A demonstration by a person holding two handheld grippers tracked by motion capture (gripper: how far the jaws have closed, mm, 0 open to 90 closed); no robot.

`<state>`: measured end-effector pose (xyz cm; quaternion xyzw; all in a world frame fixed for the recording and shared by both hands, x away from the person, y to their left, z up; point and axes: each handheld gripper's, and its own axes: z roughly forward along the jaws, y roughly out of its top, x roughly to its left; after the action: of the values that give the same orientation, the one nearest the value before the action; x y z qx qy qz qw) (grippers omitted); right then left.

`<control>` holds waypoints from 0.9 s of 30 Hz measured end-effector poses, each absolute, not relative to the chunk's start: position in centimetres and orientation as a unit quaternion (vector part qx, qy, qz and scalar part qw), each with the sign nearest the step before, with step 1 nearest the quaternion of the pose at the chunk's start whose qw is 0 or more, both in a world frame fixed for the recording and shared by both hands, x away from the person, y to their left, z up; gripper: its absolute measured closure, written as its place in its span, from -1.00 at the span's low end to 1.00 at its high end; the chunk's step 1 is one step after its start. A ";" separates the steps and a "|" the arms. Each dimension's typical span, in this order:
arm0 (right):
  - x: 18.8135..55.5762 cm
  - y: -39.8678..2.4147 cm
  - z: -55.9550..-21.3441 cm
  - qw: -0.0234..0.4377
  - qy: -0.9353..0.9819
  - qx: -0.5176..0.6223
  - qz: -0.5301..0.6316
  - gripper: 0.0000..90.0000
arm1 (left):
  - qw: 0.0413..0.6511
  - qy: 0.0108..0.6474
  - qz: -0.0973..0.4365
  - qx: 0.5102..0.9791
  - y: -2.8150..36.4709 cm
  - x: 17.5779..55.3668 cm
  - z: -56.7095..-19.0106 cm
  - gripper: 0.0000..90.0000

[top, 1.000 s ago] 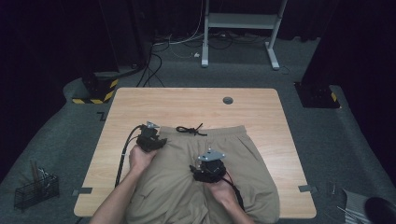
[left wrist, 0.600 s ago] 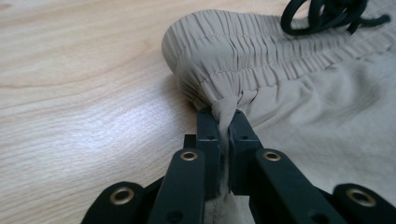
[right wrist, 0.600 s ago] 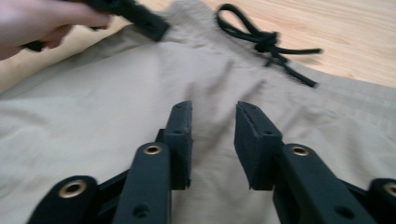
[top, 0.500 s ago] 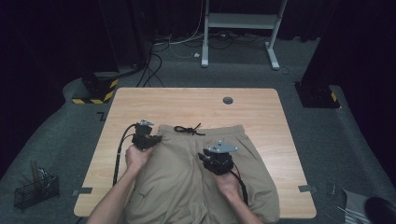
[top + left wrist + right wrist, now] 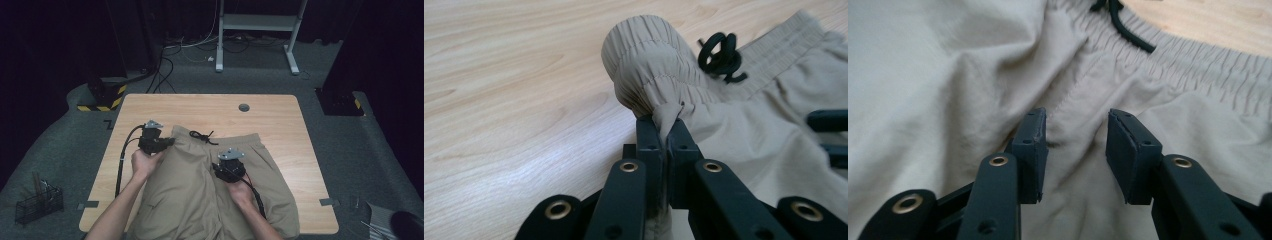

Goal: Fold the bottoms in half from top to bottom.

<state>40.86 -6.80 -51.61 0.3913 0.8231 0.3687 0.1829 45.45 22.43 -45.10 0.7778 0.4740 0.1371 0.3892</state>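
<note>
Left tool (image 5: pixel 666 131) now clamped on shorts (image 5: pixel 200 185) waistband corner, lifted off tabletop (image 5: pixel 280 117). Right tool (image 5: pixel 1075 135) moved forward over fabric; jaws just reopened, half-open, gripping nothing.

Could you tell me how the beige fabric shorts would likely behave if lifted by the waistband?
The beige fabric shorts would probably sag limply: the elastic waistband already curls and bunches above the left gripper, which is pinching it. They seem light, creasing softly under the right gripper. The black drawstring may dangle.
</note>
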 end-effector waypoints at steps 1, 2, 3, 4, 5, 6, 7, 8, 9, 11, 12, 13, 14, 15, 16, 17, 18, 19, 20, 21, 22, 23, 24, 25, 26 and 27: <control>40.9 -6.8 -51.8 0.183 0.825 0.390 0.366 0.32 | 0.392 0.474 0.136 0.776 22.3 45.4 -45.0 0.94; 41.0 -6.7 -52.0 0.180 0.828 0.390 0.361 0.32 | 0.394 0.473 0.136 0.777 22.3 45.3 -44.8 0.94; 41.1 -6.5 -52.3 0.179 0.830 0.389 0.358 0.31 | 0.393 0.470 0.137 0.778 22.3 45.3 -44.6 0.94; 41.1 -6.5 -52.3 0.179 0.830 0.389 0.358 0.31 | 0.393 0.470 0.137 0.778 22.3 45.3 -44.6 0.94; 41.0 -6.4 -52.4 0.182 0.829 0.388 0.360 0.32 | 0.395 0.472 0.136 0.777 22.3 45.3 -44.5 0.94; 41.1 -6.2 -52.4 0.181 0.828 0.388 0.361 0.33 | 0.397 0.471 0.137 0.776 22.3 45.4 -44.4 0.94; 41.1 -6.2 -52.4 0.181 0.828 0.388 0.361 0.33 | 0.397 0.471 0.137 0.775 22.4 45.4 -44.2 0.94; 41.2 -5.9 -52.4 0.181 0.828 0.388 0.362 0.32 | 0.398 0.472 0.138 0.775 22.4 45.5 -44.0 0.94; 41.3 -5.7 -52.4 0.182 0.828 0.388 0.362 0.32 | 0.403 0.474 0.139 0.770 22.6 45.5 -43.7 0.94; 41.4 -5.1 -52.4 0.181 0.828 0.387 0.362 0.32 | 0.408 0.482 0.134 0.764 23.0 45.6 -43.5 0.94; 41.5 -4.8 -52.4 0.180 0.829 0.386 0.363 0.32 | 0.408 0.482 0.134 0.764 23.0 45.6 -43.5 0.94; 41.6 -4.5 -52.4 0.180 0.829 0.385 0.363 0.32 | 0.405 0.483 0.139 0.764 23.4 45.6 -43.2 0.95; 41.7 -4.1 -52.4 0.181 0.830 0.384 0.363 0.32 | 0.405 0.483 0.139 0.764 23.4 45.6 -43.2 0.95; 41.7 -4.1 -52.4 0.181 0.830 0.384 0.363 0.32 | 0.406 0.486 0.138 0.761 23.6 45.7 -43.1 0.95; 41.8 -3.7 -52.4 0.181 0.829 0.385 0.363 0.32 | 0.407 0.488 0.138 0.759 23.8 45.7 -42.9 0.95; 42.1 -2.8 -52.4 0.179 0.828 0.388 0.363 0.32 | 0.411 0.492 0.140 0.754 24.1 45.7 -42.4 0.95; 42.2 -2.4 -52.5 0.179 0.829 0.386 0.363 0.32 | 0.413 0.493 0.140 0.753 24.2 45.7 -42.2 0.95; 42.3 -1.9 -52.5 0.177 0.830 0.385 0.363 0.31 | 0.413 0.493 0.140 0.753 24.2 45.7 -42.2 0.95; 42.5 -1.5 -52.5 0.177 0.830 0.383 0.364 0.30 | 0.416 0.494 0.143 0.750 24.3 45.7 -41.7 0.95; 42.5 -1.5 -52.5 0.177 0.830 0.383 0.364 0.30 | 0.416 0.494 0.143 0.750 24.3 45.7 -41.7 0.95; 42.6 -1.1 -52.5 0.176 0.832 0.381 0.364 0.29 | 0.415 0.492 0.145 0.751 24.3 45.7 -41.5 0.95; 42.7 -0.8 -52.5 0.176 0.832 0.380 0.364 0.28 | 0.415 0.493 0.146 0.751 24.2 45.7 -41.3 0.95; 42.8 -0.6 -52.5 0.176 0.833 0.376 0.365 0.28 | 0.415 0.494 0.144 0.750 24.2 45.7 -41.2 0.95; 42.8 -0.5 -52.5 0.174 0.833 0.377 0.365 0.22 | 0.414 0.493 0.145 0.751 24.1 45.8 -41.2 0.95; 42.8 -0.5 -52.5 0.174 0.833 0.377 0.365 0.22 | 0.415 0.494 0.143 0.751 24.0 45.7 -41.1 0.95; 42.8 -0.7 -52.4 0.169 0.833 0.380 0.366 0.18 | 0.414 0.493 0.144 0.752 23.9 45.7 -41.1 0.95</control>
<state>42.76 -0.72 -52.38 0.3798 0.8328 0.3659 0.1685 45.74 23.88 -41.09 0.7516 0.4928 0.1438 0.4143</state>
